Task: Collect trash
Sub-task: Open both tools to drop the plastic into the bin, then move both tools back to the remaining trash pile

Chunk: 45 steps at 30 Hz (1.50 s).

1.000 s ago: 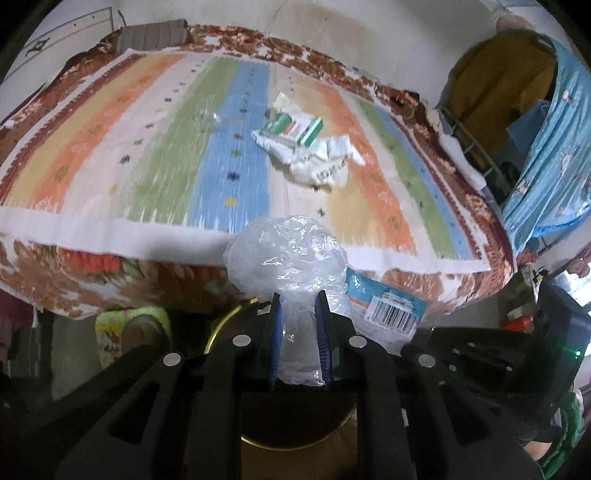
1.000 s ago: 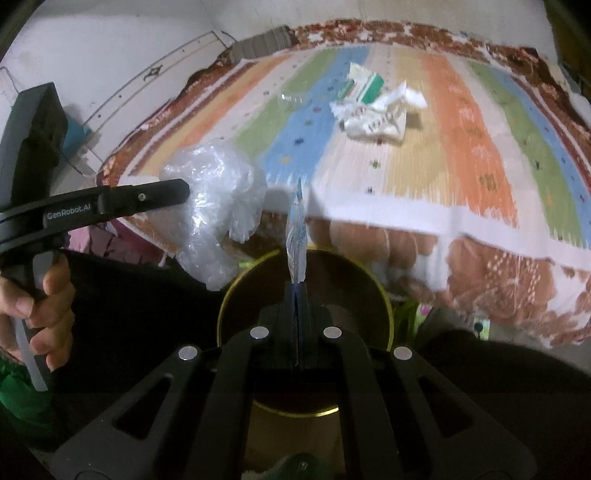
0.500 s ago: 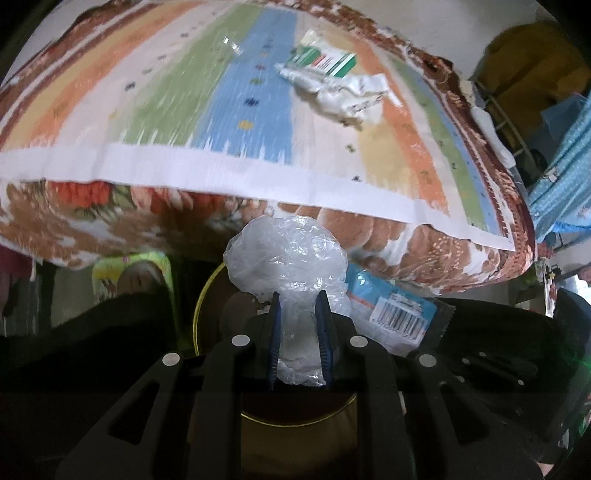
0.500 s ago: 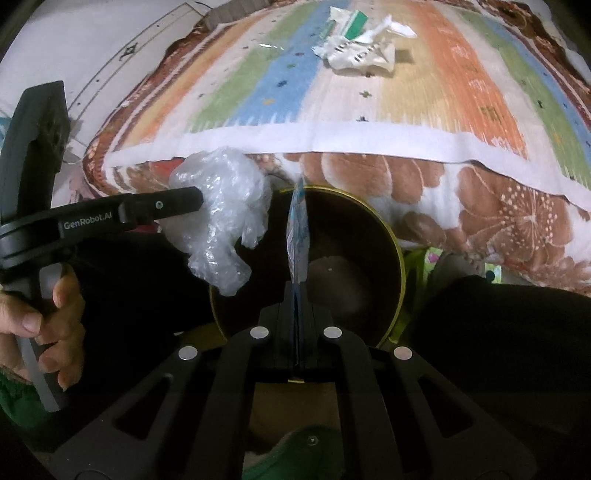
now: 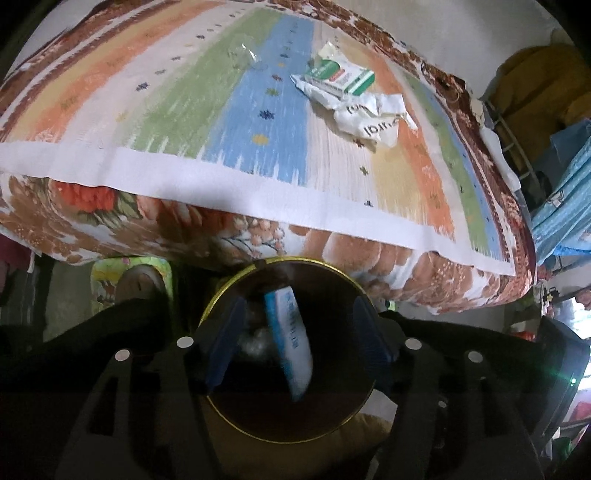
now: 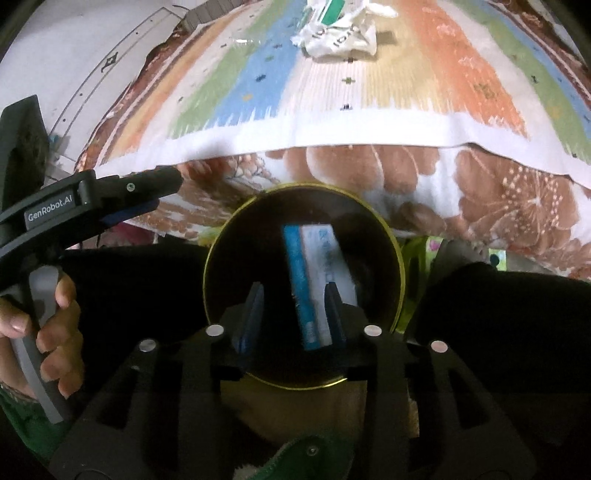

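Both grippers are opening over the gold-rimmed bin (image 5: 364,295): the right gripper (image 6: 293,314) lets a blue-and-white wrapper (image 6: 314,273) drop free, and the left gripper (image 5: 295,347) holds nothing. More crumpled wrappers (image 5: 354,99) lie on the striped bed cover (image 5: 184,110), light, soft and crushable, best pinched at a raised fold.

Blurred blue-and-white wrapper (image 6: 314,280) in the dark bin (image 6: 397,258), print unreadable; crumpled packets (image 6: 340,33) cut by the frame's top edge
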Each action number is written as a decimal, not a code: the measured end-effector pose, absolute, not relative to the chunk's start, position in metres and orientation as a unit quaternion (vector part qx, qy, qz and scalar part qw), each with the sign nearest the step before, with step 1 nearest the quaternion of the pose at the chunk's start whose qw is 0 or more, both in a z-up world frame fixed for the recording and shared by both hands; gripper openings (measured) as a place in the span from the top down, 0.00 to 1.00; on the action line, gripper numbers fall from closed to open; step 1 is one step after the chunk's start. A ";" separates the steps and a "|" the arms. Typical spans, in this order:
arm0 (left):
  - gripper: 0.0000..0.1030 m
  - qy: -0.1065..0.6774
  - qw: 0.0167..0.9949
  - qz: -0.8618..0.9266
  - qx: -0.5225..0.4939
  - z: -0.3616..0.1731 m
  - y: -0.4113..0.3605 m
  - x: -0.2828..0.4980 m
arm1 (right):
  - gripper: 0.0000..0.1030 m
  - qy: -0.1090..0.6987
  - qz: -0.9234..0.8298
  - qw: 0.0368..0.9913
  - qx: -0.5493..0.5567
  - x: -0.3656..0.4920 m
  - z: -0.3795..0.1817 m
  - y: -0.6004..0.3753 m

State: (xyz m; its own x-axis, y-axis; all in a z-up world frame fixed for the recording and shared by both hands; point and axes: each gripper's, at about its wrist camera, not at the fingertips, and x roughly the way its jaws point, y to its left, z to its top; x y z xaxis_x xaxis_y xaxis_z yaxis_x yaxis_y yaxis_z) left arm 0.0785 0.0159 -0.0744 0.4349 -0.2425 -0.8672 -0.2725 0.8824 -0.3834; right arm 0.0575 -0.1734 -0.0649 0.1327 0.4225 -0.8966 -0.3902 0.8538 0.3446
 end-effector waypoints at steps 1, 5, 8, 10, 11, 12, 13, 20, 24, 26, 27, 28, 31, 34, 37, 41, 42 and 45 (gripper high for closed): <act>0.38 0.530 0.811 0.008 -0.247 -0.073 0.017 0.079 | 0.65 0.598 0.271 0.754 0.014 0.057 -0.063 -0.173; 0.30 0.521 0.814 0.009 -0.256 -0.065 0.025 0.085 | 0.56 0.587 0.276 0.761 0.014 0.059 -0.055 -0.174; 0.25 0.513 0.818 0.007 -0.260 -0.059 0.030 0.089 | 0.49 0.577 0.279 0.767 0.014 0.062 -0.049 -0.174; 0.23 0.511 0.819 0.008 -0.262 -0.056 0.032 0.092 | 0.47 0.571 0.281 0.771 0.009 0.064 -0.044 -0.174; 0.22 0.510 0.819 0.008 -0.263 -0.054 0.034 0.094 | 0.47 0.568 0.281 0.773 0.007 0.066 -0.042 -0.173; 0.22 0.509 0.818 0.007 -0.268 -0.052 0.037 0.096 | 0.45 0.564 0.282 0.776 0.004 0.068 -0.039 -0.172; 0.21 0.508 0.817 0.005 -0.273 -0.051 0.039 0.099 | 0.42 0.561 0.284 0.778 0.002 0.071 -0.036 -0.172; 0.12 0.506 0.818 -0.008 -0.273 -0.042 0.045 0.120 | 0.25 0.533 0.289 0.795 -0.016 0.093 -0.014 -0.171; 0.06 0.501 0.821 -0.018 -0.273 -0.036 0.046 0.131 | 0.18 0.523 0.289 0.801 -0.019 0.104 -0.005 -0.170; 0.06 0.501 0.824 -0.015 -0.265 -0.034 0.048 0.139 | 0.16 0.518 0.289 0.804 -0.028 0.110 -0.001 -0.168; 0.06 0.498 0.827 -0.012 -0.260 -0.032 0.049 0.143 | 0.15 0.518 0.291 0.804 -0.028 0.114 0.000 -0.166; 0.05 0.496 0.830 -0.009 -0.257 -0.030 0.051 0.147 | 0.13 0.517 0.291 0.805 -0.027 0.118 0.001 -0.166; 0.05 0.493 0.831 -0.016 -0.256 -0.026 0.055 0.160 | 0.10 0.509 0.284 0.812 -0.032 0.127 0.006 -0.164; 0.05 0.486 0.835 -0.015 -0.257 -0.023 0.060 0.171 | 0.09 0.500 0.278 0.819 -0.036 0.140 0.012 -0.162; 0.05 0.479 0.836 -0.019 -0.266 -0.021 0.064 0.182 | 0.08 0.494 0.273 0.824 -0.036 0.153 0.017 -0.161; 0.05 0.471 0.835 -0.020 -0.284 -0.020 0.069 0.195 | 0.09 0.500 0.282 0.818 -0.032 0.172 0.019 -0.157; 0.05 0.469 0.834 -0.021 -0.290 -0.020 0.071 0.199 | 0.09 0.502 0.284 0.817 -0.023 0.178 0.019 -0.158; 0.05 0.463 0.830 -0.027 -0.308 -0.021 0.076 0.210 | 0.09 0.496 0.275 0.823 -0.020 0.196 0.023 -0.159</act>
